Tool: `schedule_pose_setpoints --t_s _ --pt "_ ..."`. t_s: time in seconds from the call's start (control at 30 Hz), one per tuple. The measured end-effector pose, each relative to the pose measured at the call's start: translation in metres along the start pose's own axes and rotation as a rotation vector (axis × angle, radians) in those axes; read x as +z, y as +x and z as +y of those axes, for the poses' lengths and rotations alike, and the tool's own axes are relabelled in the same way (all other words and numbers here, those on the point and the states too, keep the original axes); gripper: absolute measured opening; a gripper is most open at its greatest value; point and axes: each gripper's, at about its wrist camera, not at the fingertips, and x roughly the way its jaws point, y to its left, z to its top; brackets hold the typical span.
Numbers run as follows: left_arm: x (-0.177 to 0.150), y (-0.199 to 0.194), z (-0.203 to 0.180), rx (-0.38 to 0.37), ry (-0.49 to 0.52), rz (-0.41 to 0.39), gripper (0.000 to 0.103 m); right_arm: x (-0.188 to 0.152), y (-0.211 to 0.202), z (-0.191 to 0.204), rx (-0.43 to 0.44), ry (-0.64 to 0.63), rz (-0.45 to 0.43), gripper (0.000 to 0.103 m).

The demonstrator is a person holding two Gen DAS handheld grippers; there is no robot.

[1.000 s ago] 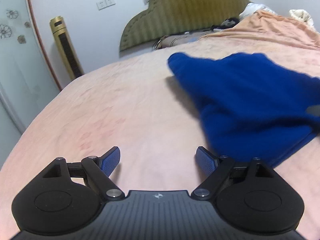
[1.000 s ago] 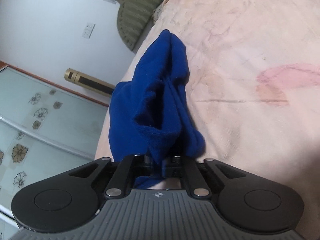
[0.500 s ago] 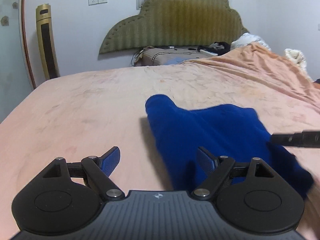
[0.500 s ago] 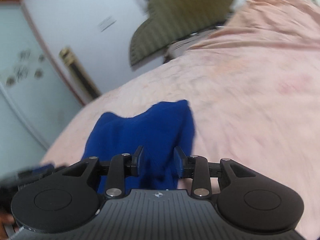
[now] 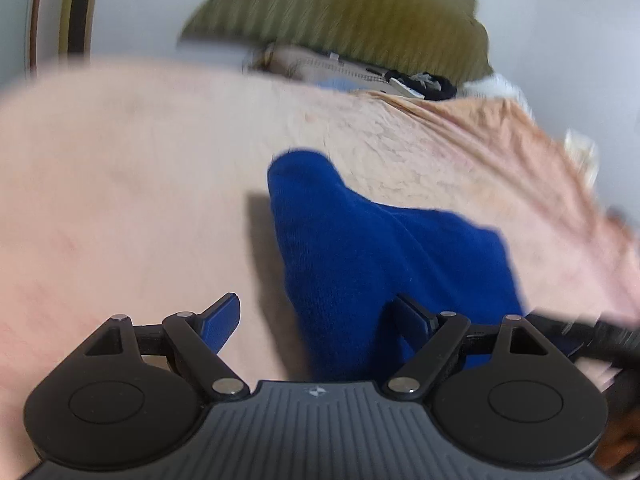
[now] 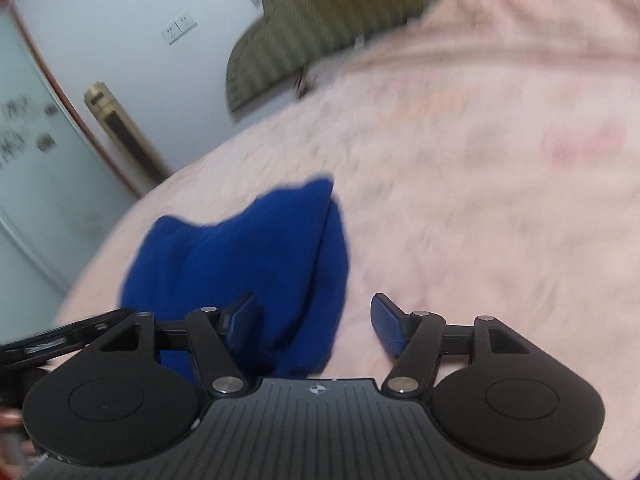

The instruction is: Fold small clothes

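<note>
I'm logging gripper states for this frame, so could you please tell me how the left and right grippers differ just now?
The left gripper stands wider open than the right gripper, whose jaws have just been opening. The blue garment reaches between the left fingers near its right pad, while it lies by the right gripper's left pad. Shared: both have blue pads, neither grips the garment, and it lies on the pink bedspread.

Bare pink bedspread (image 5: 120, 208) lay open to your left and ahead of the blue garment (image 5: 380, 248). The garment filled the near middle. Clutter (image 5: 416, 80) and the headboard (image 5: 340, 12) closed off the far edge; a gold tower (image 6: 124, 132) stood beside the bed.
</note>
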Motion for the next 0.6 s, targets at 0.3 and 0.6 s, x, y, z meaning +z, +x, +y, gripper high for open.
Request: schedule_pose_setpoints --t_s 0.3,0.6 --pt "0.026 0.055 0.054 -0.345 -0.4 0.076 0.087 0.031 0.053 -0.01 0.3 0.074 0.138 0.064" --pt "0.037 0.074 0.009 -0.247 -0.149 0.042 0.037 0.066 0.109 -0.006 0.36 0.111 0.193 0.034"
